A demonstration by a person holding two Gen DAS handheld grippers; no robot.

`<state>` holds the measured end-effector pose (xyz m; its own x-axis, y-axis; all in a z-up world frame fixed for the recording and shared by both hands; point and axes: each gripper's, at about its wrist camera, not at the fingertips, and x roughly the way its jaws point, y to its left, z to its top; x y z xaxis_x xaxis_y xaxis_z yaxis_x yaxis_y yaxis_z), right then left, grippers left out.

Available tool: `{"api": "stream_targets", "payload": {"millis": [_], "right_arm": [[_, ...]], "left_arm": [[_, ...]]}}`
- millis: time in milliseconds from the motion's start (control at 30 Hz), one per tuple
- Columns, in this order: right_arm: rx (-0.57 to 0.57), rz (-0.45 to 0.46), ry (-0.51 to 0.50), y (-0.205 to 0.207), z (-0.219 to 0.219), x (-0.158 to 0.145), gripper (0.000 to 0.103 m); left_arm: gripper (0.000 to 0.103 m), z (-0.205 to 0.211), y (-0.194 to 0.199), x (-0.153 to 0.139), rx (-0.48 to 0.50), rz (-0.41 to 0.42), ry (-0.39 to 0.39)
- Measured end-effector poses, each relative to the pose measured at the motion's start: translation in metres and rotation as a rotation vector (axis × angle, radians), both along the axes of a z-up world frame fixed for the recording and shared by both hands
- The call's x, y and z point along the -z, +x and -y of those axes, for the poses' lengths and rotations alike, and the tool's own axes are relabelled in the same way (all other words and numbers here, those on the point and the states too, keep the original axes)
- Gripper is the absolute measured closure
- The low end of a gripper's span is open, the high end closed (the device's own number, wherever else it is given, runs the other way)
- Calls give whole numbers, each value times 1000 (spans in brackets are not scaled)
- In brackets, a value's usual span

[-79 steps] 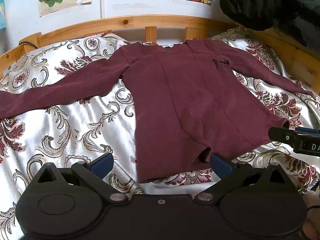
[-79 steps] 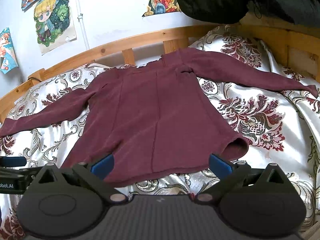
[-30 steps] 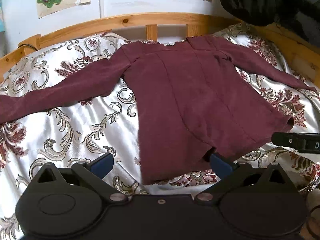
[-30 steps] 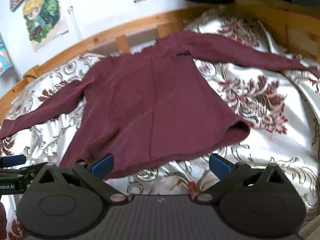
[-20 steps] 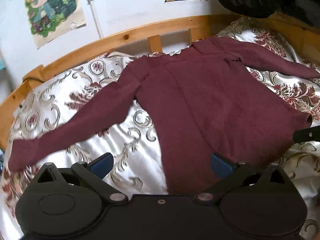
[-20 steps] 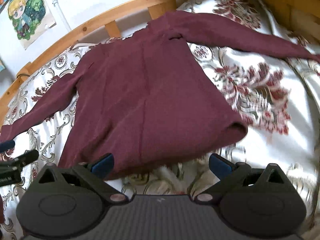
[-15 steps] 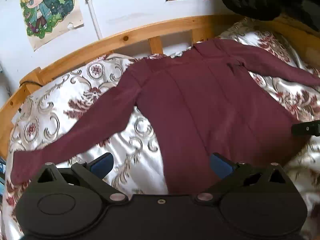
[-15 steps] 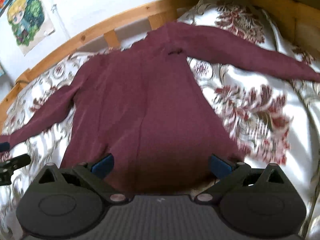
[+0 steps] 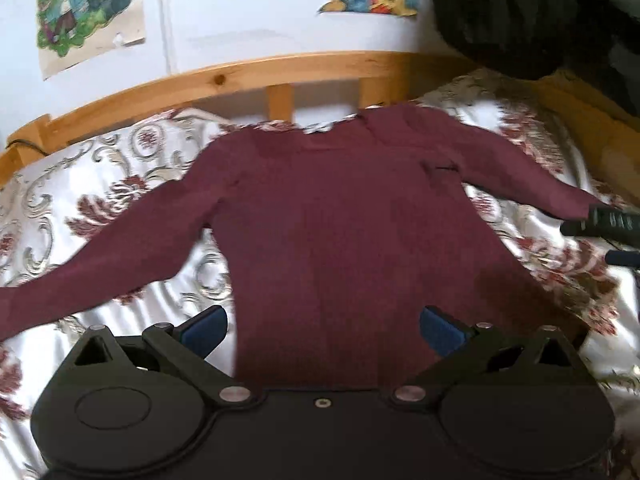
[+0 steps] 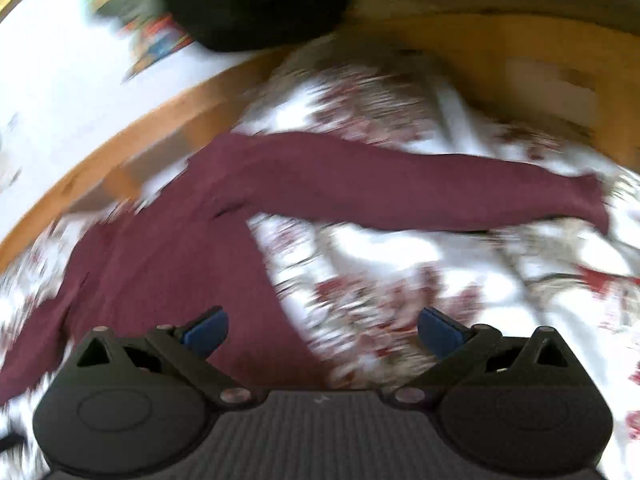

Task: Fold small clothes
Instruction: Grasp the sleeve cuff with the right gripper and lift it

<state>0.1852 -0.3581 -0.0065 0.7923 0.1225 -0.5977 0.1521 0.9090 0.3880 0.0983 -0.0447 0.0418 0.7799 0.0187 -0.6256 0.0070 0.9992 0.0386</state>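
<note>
Reaching for sleeves, no fold made | maroon top (image 9: 352, 232) flat on bed (image 9: 120, 168) | left claw (image 9: 322, 330), right claw (image 10: 322, 328) both open, empty | next: pinch right sleeve (image 10: 420, 190), fold onto top

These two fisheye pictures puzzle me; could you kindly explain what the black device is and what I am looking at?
Each picture comes from a camera on a hand-held two-finger gripper, looking forward along its blue-padded fingers. A person carries one in each hand.

The left gripper view faces a long-sleeved maroon knit top, spread flat on a white satin bedspread with dark red floral print, inside a wooden bed frame. The right gripper view is motion-blurred and looks toward one outstretched sleeve.

Both grippers are open and hold nothing, so folding has not started.
</note>
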Motion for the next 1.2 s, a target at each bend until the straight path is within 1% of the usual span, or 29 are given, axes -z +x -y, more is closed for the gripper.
{"api": "stream_targets", "payload": {"millis": [33,100,200,300,400,500,567,667,733,800,833,900,967,1000,1100,1167,1200], "right_arm": [[45,3,28,-1,13,2,0],[133,21,77,-3,38,4,0],[238,51,149,-5,71,10,0],[284,64,224,-2,93,19,0],[324,75,224,2,103,25,1],[376,61,240,10,110,32,2],[395,55,225,13,108,32,3],[422,53,168,25,106,33,5],[450,56,138,28,106,35,11],[484,59,99,32,107,37,29],[502,55,85,32,107,38,35],[543,48,73,34,112,43,59],[575,54,80,35,117,47,69],[584,61,88,34,118,49,77],[577,89,72,34,114,49,90],[565,118,17,34,107,45,95],[549,143,-26,35,101,41,96]], "left_arm": [[1,2,-6,4,18,25,6],[1,7,-9,9,45,41,11],[1,12,-3,12,83,12,-20],[1,18,3,16,108,-9,-40],[1,24,4,21,130,-25,-35],[1,28,5,25,143,-37,-31],[1,27,5,26,149,-39,-34],[1,25,5,26,141,-41,-28],[1,23,5,26,131,-45,-31],[1,20,6,27,123,-52,-44],[1,18,7,27,119,-55,-51],[1,16,7,27,112,-57,-60],[1,14,7,27,108,-55,-63],[1,13,7,27,108,-54,-63],[1,12,7,27,109,-51,-62],[1,12,7,27,105,-51,-64],[1,11,7,27,102,-50,-66]]}}
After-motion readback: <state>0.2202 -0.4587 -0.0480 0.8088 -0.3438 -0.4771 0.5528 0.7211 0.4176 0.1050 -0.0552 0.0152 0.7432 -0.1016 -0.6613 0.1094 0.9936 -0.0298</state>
